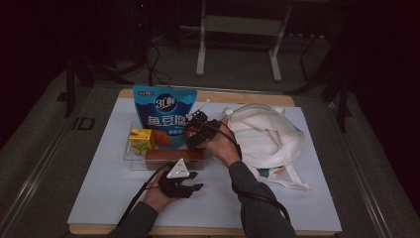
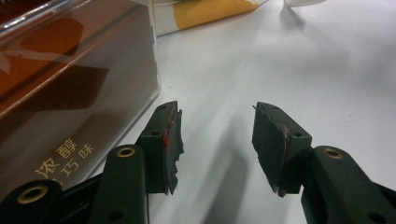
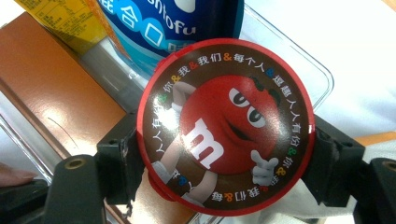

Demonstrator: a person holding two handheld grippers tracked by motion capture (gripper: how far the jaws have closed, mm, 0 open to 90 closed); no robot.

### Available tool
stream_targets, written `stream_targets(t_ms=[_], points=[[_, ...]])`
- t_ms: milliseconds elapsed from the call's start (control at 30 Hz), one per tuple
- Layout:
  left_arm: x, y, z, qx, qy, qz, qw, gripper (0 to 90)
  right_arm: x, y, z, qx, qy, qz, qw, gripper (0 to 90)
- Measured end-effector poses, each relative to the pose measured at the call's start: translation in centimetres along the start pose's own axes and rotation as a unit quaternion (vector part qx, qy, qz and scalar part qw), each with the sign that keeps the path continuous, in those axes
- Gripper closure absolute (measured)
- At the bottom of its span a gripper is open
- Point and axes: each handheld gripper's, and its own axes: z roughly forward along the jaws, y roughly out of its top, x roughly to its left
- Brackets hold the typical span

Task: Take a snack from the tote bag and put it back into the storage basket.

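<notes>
Right now my right gripper (image 3: 224, 154) is clamped on the sides of a round red candy tub (image 3: 223, 125), held above the right end of the clear tray (image 1: 130, 157), which sits left of centre on the table (image 1: 99, 193). My left gripper (image 2: 217, 144) stands half open with nothing between the pads, low over the table near its front edge, just beside the brown box (image 2: 70, 88).

I judge the work is moving snacks between the tray and the white bag (image 1: 265, 136) at the right of the table, about midway: whether the tub is going in or coming out I cannot tell. Lying in the tray are the brown box, a yellow carton (image 1: 141, 140) and a blue pouch (image 1: 165, 111).

The tub lid shows a red cartoon candy with a white "m" and a ring of Chinese characters. On the pouch I can read "tofu" and large Chinese characters. The box carries Chinese print, apparently a chocolate flavour.
</notes>
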Motion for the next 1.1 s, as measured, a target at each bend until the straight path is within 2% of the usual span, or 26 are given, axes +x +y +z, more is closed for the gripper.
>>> stream_targets(t_ms=[533,833,967,1033,1100], points=[[0.00,0.01,0.00,0.001,-0.001,0.000,1.0000,50.7,0.08,-0.05,0.23,0.007,0.000,-0.004,1.0000,25.4],[-0.01,0.01,0.00,0.001,-0.001,0.000,1.0000,50.8,0.21,-0.14,0.46,0.014,-0.006,-0.022,0.9996,25.3],[0.00,0.01,0.00,0.001,-0.001,0.000,1.0000,50.7,0.21,-0.12,0.39,0.012,-0.013,-0.027,0.9995,24.6],[0.00,0.01,0.01,0.000,-0.001,0.001,1.0000,50.7,0.06,-0.02,-0.01,0.000,-0.005,-0.022,0.9998,24.9],[-0.01,0.01,0.01,0.001,0.000,0.002,1.0000,50.7,-0.02,0.09,-0.34,-0.001,-0.008,-0.025,0.9997,25.1]])
